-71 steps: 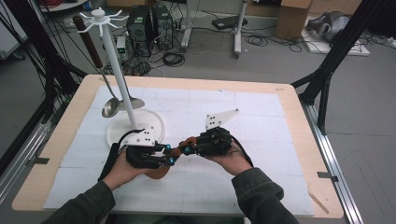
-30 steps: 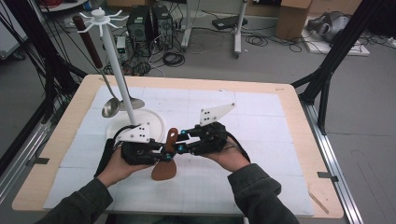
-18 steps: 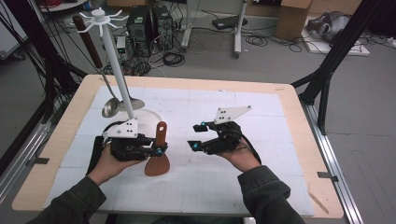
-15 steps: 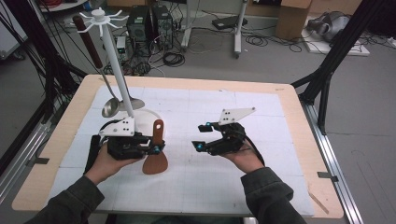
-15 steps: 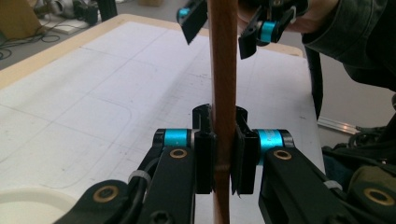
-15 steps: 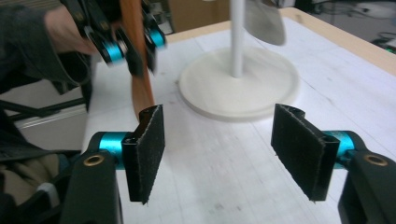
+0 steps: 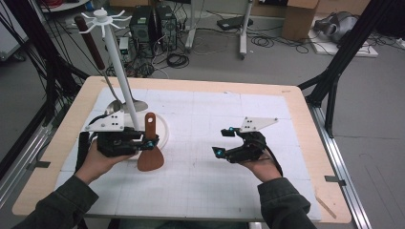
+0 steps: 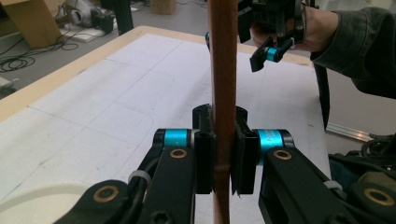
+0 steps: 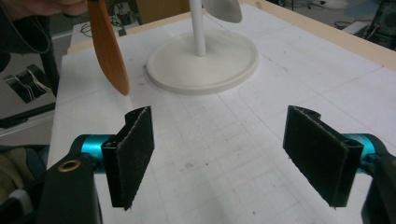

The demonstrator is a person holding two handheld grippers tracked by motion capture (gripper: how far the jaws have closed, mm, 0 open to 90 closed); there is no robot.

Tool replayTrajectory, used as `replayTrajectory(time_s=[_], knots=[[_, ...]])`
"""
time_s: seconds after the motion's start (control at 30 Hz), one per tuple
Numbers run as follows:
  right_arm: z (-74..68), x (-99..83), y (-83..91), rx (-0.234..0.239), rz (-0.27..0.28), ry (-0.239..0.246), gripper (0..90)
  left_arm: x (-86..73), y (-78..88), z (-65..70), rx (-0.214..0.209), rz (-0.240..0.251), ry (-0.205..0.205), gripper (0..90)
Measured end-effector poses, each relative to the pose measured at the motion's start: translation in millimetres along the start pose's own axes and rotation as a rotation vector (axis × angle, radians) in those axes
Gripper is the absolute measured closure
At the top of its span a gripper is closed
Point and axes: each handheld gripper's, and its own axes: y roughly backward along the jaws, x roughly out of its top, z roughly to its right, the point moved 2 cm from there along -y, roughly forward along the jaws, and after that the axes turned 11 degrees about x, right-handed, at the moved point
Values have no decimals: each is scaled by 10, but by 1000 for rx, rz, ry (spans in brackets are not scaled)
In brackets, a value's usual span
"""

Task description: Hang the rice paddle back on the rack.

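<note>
High view, item one: wooden spatula (image 7: 150, 145), blade down and handle up, held upright in my left tongs (image 7: 148, 142) just in front of the white rack base (image 7: 162, 129). Blade tip hangs close over the counter (image 7: 215, 191); I cannot tell whether it touches.

Item two: left tongs, closed on the spatula handle. Left gripper view confirms it: both pads press the handle (image 8: 223, 70) from either side, low on the shaft, with the handle rising straight up between them.

Item three: right tongs (image 7: 223, 141), holding nothing. Their jaws have just been opening, and the right gripper view shows the two pads (image 9: 135, 154) wide apart with bare counter between them. The spatula blade (image 9: 108, 46) sits well apart from them, up and to the left in that view.

Item four: utensil rack, white pole (image 7: 119, 67) with a star-shaped hook head; a ladle (image 7: 112, 105) already hangs from it.

Step in hand, as I judge it: handover complete, spatula now carried by the left side alone for hanging on the rack.

Next move calls for: lifting the spatula to the hook head, lining the handle end up with a free hook, clear of the ladle. Right tongs should stay out of the way.
</note>
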Motion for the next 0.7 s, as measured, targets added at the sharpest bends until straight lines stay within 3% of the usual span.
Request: replayTrajectory(time_s=[0.3, 0.7], knots=[[47, -156, 109, -36, -10, -25, 205, 111, 112, -71, 13, 16, -4, 817], [77, -321, 326, -95, 47, -56, 163, 300, 213, -142, 27, 38, -4, 817]])
